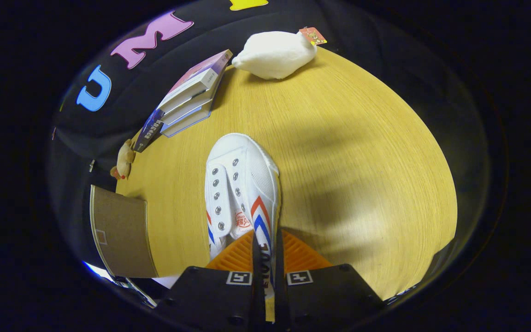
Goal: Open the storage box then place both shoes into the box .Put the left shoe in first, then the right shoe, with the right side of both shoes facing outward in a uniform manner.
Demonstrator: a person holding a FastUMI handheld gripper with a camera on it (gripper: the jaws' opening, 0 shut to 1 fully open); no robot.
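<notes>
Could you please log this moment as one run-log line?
gripper: shut on white shoe collar | shoe: toe pointing away, above wooden table | cardboard box: beside shoe

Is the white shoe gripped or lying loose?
Gripped: the claw is shut on the white shoe's side wall, one finger on each face.

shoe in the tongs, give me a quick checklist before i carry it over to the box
1. Grip: the tongs are closed on the white shoe's side wall at the heel end, both fingers pressing. Ok.
2. Which shoe, left or right: cannot tell.
3. Shoe lifted off the wooden table: cannot tell.
4. Cardboard box lies left of the tongs, flap showing; whether it is open enough: cannot tell.
5. Way to the box: the stack of books and small toy lie beyond it, not between. Ok.
6. Second shoe located: not ok.
</notes>
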